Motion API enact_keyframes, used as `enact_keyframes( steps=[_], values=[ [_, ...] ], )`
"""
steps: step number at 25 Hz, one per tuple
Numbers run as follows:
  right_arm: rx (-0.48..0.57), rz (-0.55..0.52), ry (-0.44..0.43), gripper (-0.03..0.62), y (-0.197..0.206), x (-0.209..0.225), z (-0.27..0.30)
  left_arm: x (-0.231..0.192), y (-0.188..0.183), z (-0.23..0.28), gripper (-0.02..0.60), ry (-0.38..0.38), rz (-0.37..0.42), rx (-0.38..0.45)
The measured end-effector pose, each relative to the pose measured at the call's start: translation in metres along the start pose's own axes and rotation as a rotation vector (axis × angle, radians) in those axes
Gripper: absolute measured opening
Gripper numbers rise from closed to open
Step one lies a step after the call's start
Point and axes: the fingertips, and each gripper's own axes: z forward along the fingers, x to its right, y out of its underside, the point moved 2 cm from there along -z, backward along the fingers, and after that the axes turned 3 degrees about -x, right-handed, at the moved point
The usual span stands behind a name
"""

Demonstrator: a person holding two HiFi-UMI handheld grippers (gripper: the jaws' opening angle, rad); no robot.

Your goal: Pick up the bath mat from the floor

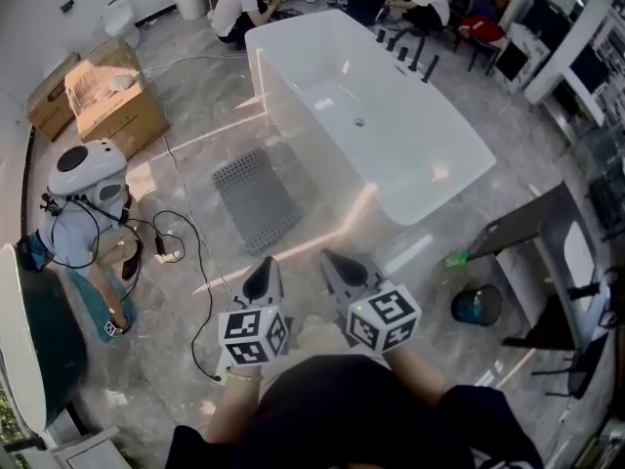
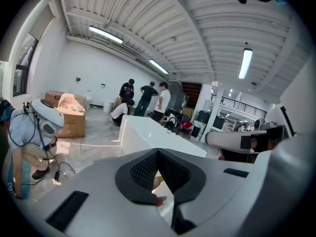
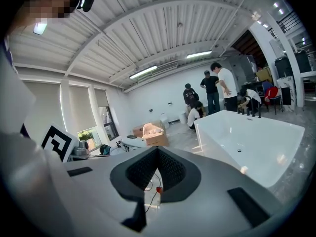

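The bath mat [image 1: 256,195], grey and full of small holes, lies flat on the marbled floor against the left side of the white bathtub [image 1: 391,154]. Both grippers hang well above the floor, close to my body and short of the mat. The jaws of my left gripper [image 1: 264,268] are shut with nothing between them, and they point towards the mat. My right gripper [image 1: 334,262] stands beside it, also shut and empty. In the left gripper view the black pads [image 2: 148,169] meet at a point. The right gripper view shows the same closed pads [image 3: 170,168], with the bathtub [image 3: 252,142] beyond.
A person in a white helmet [image 1: 86,169] crouches at the left among black cables [image 1: 186,252]. Cardboard boxes [image 1: 112,106] stand at the back left. Several people work behind the tub. A dark bin [image 1: 477,304] and a black stand [image 1: 547,252] are at the right.
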Motion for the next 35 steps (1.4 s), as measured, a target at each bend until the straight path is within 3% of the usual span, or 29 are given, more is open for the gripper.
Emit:
enact_keyframes(
  steps=[16, 35],
  values=[
    [-0.033, 0.006, -0.041, 0.011, -0.016, 0.045, 0.059, -0.042, -0.01, 0.032, -0.006, -0.151, -0.063, -0.005],
    [-0.071, 0.015, -0.044, 0.011, -0.04, 0.08, 0.154, -0.118, -0.043, 0.107, -0.006, -0.199, -0.093, -0.041]
  ],
)
